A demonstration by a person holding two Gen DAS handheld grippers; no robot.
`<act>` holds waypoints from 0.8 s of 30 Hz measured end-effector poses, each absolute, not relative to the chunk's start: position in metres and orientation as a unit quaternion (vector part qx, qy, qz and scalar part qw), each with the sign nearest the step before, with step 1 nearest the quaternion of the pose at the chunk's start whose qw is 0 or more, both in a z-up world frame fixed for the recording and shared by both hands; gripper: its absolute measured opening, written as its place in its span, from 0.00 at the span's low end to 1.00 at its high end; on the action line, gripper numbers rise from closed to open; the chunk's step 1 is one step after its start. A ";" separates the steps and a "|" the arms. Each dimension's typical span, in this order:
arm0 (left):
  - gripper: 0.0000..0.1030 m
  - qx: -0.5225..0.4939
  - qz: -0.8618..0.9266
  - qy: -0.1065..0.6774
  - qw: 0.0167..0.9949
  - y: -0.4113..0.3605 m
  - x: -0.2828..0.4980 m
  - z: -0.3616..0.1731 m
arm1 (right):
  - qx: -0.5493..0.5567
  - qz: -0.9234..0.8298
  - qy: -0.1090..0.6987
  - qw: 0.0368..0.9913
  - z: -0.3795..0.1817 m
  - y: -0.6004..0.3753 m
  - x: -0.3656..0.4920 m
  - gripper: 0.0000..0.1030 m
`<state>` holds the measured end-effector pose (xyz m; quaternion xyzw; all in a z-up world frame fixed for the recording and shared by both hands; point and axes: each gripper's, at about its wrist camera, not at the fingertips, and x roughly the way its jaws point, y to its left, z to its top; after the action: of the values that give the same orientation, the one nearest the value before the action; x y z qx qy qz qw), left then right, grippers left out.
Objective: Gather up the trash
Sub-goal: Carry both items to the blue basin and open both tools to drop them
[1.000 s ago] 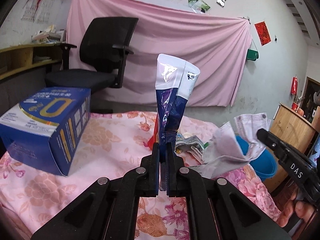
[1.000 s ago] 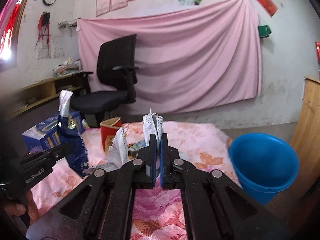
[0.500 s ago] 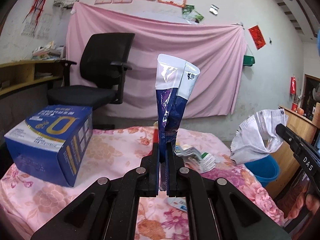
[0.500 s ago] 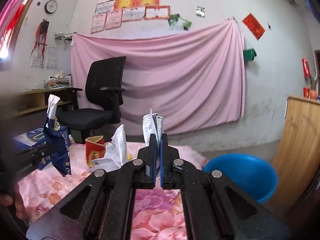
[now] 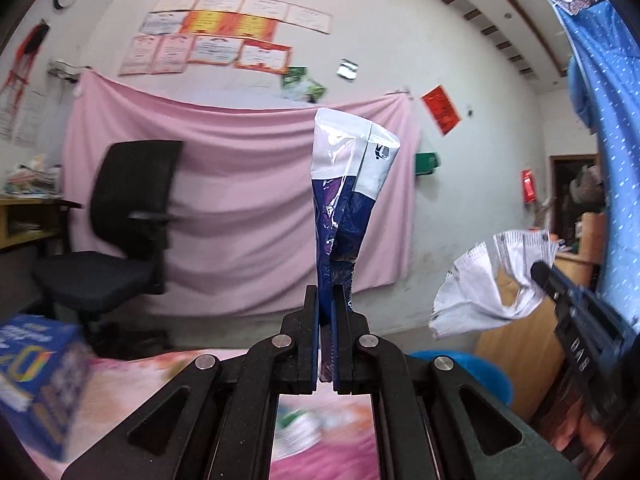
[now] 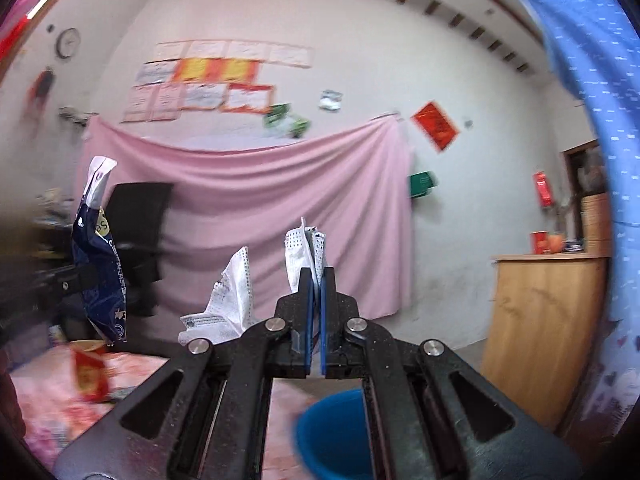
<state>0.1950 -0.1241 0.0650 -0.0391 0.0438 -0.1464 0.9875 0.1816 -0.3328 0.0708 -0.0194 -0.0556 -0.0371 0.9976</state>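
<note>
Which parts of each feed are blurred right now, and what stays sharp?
Left wrist view: the blue box and floral cloth smear with motion, while the left tool and its blue wrapper stay sharp. Right wrist view: wall certificates and blue bin blur; the right tool and white mask stay crisp.

Below your left claw, the blue cardboard box blurs; the round blue plastic bucket hides behind your right claw.
</note>
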 end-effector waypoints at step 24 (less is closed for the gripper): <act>0.03 -0.048 -0.250 0.354 0.900 -0.328 0.374 0.012 | 0.111 -0.105 0.170 0.974 -0.014 -0.454 0.270 0.37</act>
<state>0.3736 -0.3284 0.0116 -0.0478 0.3544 -0.2505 0.8997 0.2695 -0.4539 -0.0135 0.1106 0.1697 -0.1046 0.9737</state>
